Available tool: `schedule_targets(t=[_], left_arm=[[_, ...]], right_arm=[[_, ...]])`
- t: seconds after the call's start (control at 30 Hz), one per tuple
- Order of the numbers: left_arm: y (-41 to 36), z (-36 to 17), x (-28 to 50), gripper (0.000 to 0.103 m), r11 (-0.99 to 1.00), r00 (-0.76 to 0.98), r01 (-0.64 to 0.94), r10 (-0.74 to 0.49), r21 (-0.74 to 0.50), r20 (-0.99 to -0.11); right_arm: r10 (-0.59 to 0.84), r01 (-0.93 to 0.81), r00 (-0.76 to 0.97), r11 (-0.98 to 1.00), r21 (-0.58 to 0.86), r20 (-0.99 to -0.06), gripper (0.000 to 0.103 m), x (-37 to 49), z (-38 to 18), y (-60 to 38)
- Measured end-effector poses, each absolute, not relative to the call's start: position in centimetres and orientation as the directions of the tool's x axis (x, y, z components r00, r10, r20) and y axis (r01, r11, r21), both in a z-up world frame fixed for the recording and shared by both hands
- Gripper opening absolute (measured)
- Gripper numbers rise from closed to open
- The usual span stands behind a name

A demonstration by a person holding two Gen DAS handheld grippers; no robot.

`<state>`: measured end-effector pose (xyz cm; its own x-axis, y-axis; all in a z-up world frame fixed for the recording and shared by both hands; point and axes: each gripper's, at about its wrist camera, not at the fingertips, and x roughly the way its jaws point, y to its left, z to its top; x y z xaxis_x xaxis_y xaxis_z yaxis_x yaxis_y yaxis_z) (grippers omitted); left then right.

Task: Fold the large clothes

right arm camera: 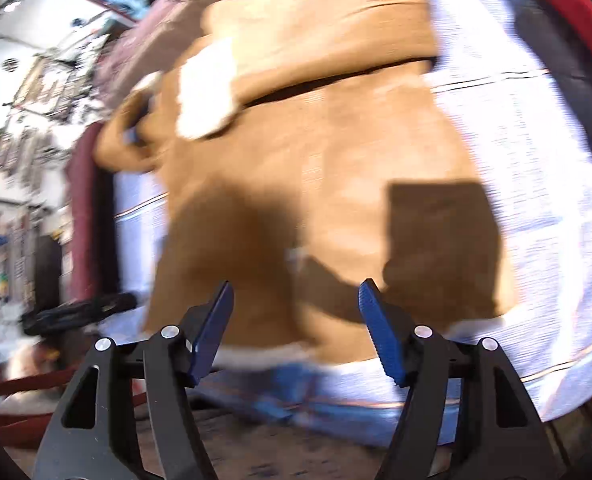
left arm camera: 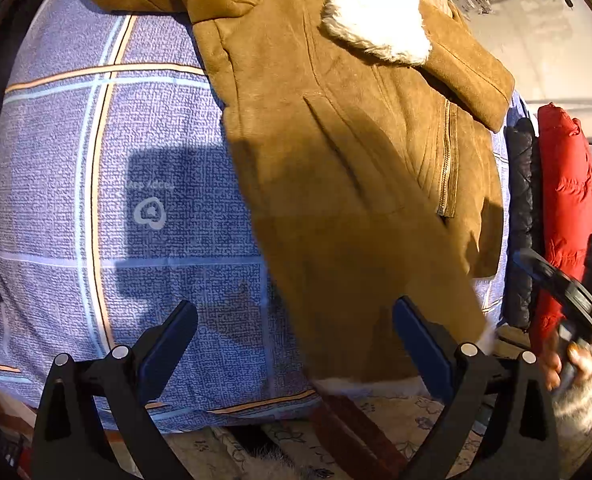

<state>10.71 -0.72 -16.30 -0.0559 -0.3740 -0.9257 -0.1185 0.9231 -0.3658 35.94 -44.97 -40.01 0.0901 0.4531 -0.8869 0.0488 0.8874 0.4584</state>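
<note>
A tan suede jacket (left arm camera: 336,152) with a white fur collar (left arm camera: 376,20) and a side zipper lies spread on a blue checked bedsheet (left arm camera: 96,208). It also shows, blurred, in the right wrist view (right arm camera: 316,160). My left gripper (left arm camera: 294,320) is open and empty, hovering above the jacket's lower hem. My right gripper (right arm camera: 296,300) is open and empty, just above the hem near the bed's front edge. The right gripper also shows at the right edge of the left wrist view (left arm camera: 568,304), held by a hand.
A red puffer jacket (left arm camera: 568,208) and a black quilted garment (left arm camera: 520,216) lie at the bed's right side. A floral rug (left arm camera: 396,420) covers the floor below the bed edge. A dark red bed frame (right arm camera: 82,216) and cluttered shelves (right arm camera: 12,184) stand to the left.
</note>
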Motion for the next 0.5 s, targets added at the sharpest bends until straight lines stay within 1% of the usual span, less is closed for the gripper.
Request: schedule_targets(t=[0.07, 0.1, 0.2, 0.27, 0.3, 0.33, 0.37, 0.4, 0.43, 0.47, 0.5], left_arm=[[-0.4, -16.1, 10.9, 0.096, 0.914, -0.038, -0.138, -0.39, -0.382, -0.92], [-0.2, -15.9, 11.2, 0.096, 0.913, -0.022, -0.143, -0.388, -0.381, -0.921], [-0.6, -16.2, 11.7, 0.096, 0.944, -0.029, -0.105, -0.316, -0.312, -0.948], [-2.0, -17.6, 11.8, 0.096, 0.957, -0.072, -0.056, -0.289, -0.285, -0.955], [-2.8, -18.5, 11.8, 0.096, 0.968, -0.093, -0.019, -0.252, -0.251, -0.963], [-3.9, -19.6, 11.5, 0.096, 0.981, -0.107, 0.042, -0.184, -0.19, -0.977], [-4.8, -20.8, 11.2, 0.097, 0.987, -0.124, 0.099, -0.114, -0.127, -0.986], [-5.7, -22.2, 10.8, 0.096, 0.986, -0.152, 0.155, -0.038, -0.062, -0.988], [-6.3, -23.4, 10.4, 0.096, 0.982, -0.183, 0.186, 0.007, -0.027, -0.983], [-6.7, -24.4, 9.9, 0.096, 0.98, -0.211, 0.196, 0.018, -0.025, -0.977], [-6.9, -25.2, 9.4, 0.096, 0.982, -0.24, 0.183, -0.008, -0.054, -0.971]], right_arm=[[0.333, 0.08, 0.1, 0.937, 0.341, -0.938, 0.065, 36.6, -41.1, -47.1], [0.304, 0.096, 0.105, 0.945, 0.313, -0.947, 0.065, 37.0, -41.5, -48.0], [0.279, 0.148, 0.09, 0.946, 0.29, -0.956, 0.065, 37.8, -43.0, -50.2], [0.27, 0.152, 0.089, 0.948, 0.281, -0.959, 0.065, 38.3, -43.8, -50.7], [0.26, 0.152, 0.084, 0.951, 0.27, -0.962, 0.065, 38.6, -44.3, -50.8], [0.258, 0.149, 0.077, 0.952, 0.267, -0.963, 0.066, 39.0, -44.8, -51.3], [0.266, 0.142, 0.065, 0.952, 0.272, -0.962, 0.067, 39.2, -45.2, -51.4], [0.276, 0.134, 0.045, 0.951, 0.28, -0.96, 0.072, 39.4, -46.0, -51.3], [0.277, 0.127, 0.025, 0.952, 0.278, -0.961, 0.072, 39.5, -46.8, -51.3], [0.263, 0.121, 0.005, 0.958, 0.262, -0.965, 0.072, 39.5, -47.7, -51.3], [0.246, 0.109, -0.016, 0.964, 0.243, -0.969, 0.072, 39.4, -48.4, -51.3]])
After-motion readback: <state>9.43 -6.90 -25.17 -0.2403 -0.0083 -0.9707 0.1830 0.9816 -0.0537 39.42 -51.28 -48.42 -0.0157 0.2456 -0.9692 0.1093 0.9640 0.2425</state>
